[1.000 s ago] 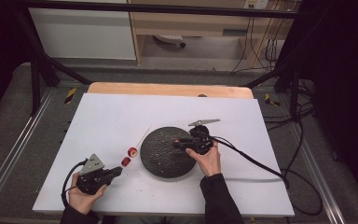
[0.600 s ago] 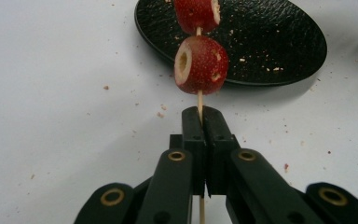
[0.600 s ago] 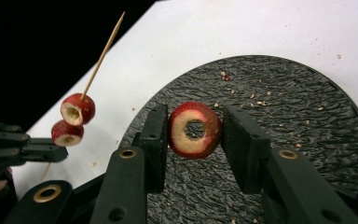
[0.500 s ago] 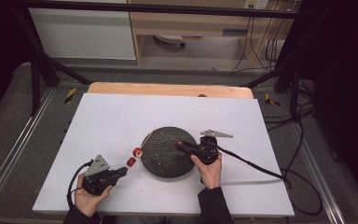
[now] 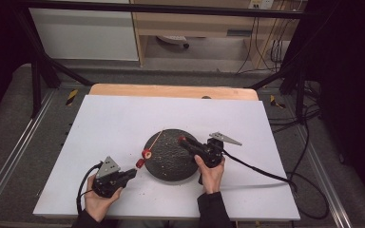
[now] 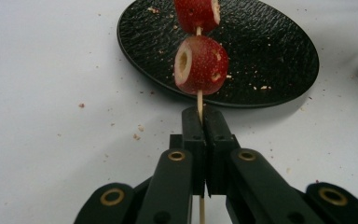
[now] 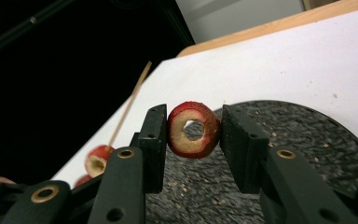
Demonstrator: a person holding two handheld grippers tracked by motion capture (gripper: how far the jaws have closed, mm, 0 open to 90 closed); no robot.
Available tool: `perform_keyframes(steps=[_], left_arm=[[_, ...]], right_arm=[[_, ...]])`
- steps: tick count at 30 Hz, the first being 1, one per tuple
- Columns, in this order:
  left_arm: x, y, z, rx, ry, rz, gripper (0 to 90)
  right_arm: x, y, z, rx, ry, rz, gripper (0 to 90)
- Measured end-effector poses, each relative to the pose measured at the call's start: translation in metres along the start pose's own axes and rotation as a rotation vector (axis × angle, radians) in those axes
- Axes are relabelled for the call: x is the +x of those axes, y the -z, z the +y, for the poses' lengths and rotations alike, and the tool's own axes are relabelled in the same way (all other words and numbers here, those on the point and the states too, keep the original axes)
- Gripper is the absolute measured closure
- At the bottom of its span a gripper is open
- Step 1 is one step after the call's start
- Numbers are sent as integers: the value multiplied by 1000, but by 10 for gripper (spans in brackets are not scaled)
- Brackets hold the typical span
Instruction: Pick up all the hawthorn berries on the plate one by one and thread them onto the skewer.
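A white sheet covers the worktop (image 5: 123, 118), its pale wooden edge showing at the far side, with dark floor and cables beyond. Nearest the person, the left claw (image 5: 132, 173) is clamped tight on a thin wooden skewer (image 5: 155, 140) that slants up and away over the rim of a round black plate (image 5: 171, 164). Two red fruit rings (image 5: 145, 156) sit on the skewer just past the claw's tip, at the plate's near-left edge. Farther in, the right claw (image 5: 182, 141) hangs over the plate, pinching a third ring, a red fruit slice (image 7: 194, 129).

The left gripper view brings out the plate's pebbled, leathery surface (image 6: 261, 46) strewn with pale crumbs, and the glossy skin and cream flesh of the threaded rings (image 6: 200, 65), each bored through the centre; the skewer (image 6: 199, 100) disappears between the shut black jaws. The right gripper view shows what the high view blurs: the slice's clean round hole and thin red rind, squeezed flat-sided between two square black pads, with the skewer (image 7: 128, 105) and its rings (image 7: 97, 161) farther off against the dark room.
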State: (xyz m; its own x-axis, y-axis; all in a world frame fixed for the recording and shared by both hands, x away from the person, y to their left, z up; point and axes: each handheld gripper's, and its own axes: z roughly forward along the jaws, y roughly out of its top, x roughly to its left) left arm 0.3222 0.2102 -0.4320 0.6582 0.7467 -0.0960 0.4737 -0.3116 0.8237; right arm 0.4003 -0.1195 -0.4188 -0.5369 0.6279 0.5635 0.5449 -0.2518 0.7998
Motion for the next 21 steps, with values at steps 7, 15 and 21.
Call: perform_keyframes(steps=[7, 15, 21], left_arm=[[-7, -4, 6, -17, 7, -7, 882], [-17, -12, 13, -33, 2, -26, 882], [-23, -15, 15, -44, 2, -35, 882]], right_arm=[[2, 3, 7, -80, -13, 4, 626], [4, 7, 17, -160, -50, 27, 626], [3, 8, 24, -201, -65, 49, 626]])
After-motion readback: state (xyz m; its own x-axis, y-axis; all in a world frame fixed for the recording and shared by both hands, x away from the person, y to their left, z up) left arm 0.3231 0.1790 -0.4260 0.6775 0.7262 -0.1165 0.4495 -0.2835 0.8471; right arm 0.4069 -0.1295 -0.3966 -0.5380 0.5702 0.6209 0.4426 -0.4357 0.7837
